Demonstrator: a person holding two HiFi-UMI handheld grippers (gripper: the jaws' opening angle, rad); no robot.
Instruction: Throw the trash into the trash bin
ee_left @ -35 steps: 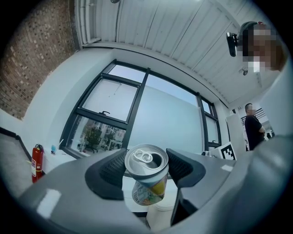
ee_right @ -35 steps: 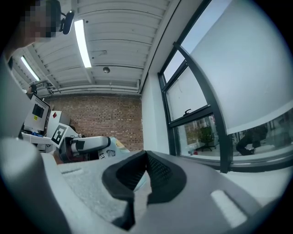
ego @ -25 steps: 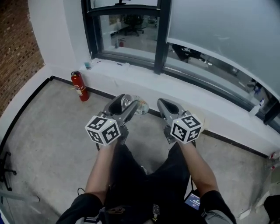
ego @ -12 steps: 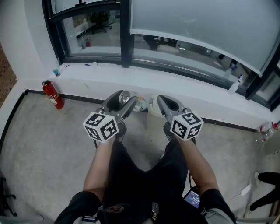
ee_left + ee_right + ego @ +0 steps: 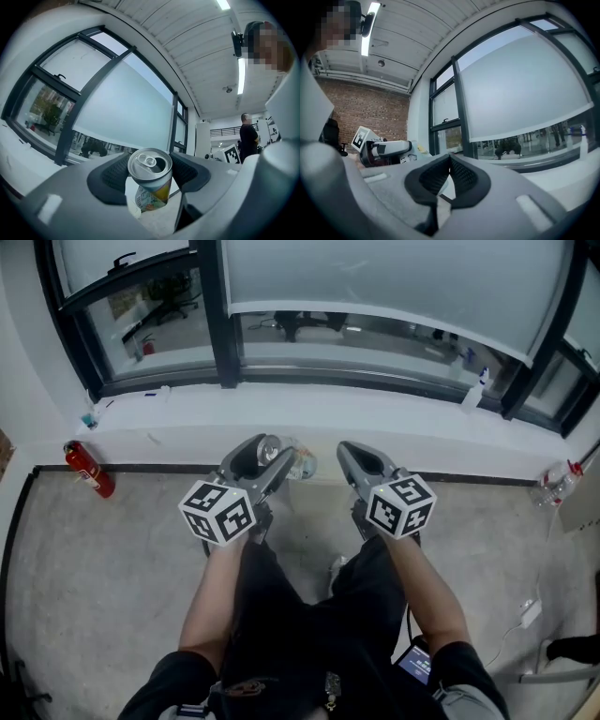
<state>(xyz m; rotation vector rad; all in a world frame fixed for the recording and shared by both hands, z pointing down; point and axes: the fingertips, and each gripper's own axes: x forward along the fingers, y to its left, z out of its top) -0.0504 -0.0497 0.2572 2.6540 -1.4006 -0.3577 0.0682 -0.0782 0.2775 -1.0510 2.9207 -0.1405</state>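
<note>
The drink can (image 5: pixel 151 180) was pinched between the pads of the left gripper (image 5: pixel 270 457) and held above the floor, just short of the white window sill (image 5: pixel 187 423). The right gripper (image 5: pixel 352 454) was held empty, equally near the sill, with its jaws pressed together at the tips. A grey concrete floor (image 5: pixel 103 568) was laid up to the sill's base. A red fire extinguisher (image 5: pixel 87 470) was stood there at the sill's left end. A white spray bottle (image 5: pixel 473 390) was set on the sill toward its right end. Dark-framed windows (image 5: pixel 223 324) were mounted above the sill, and a brick wall (image 5: pixel 370 108) was seen beyond its left end.
</note>
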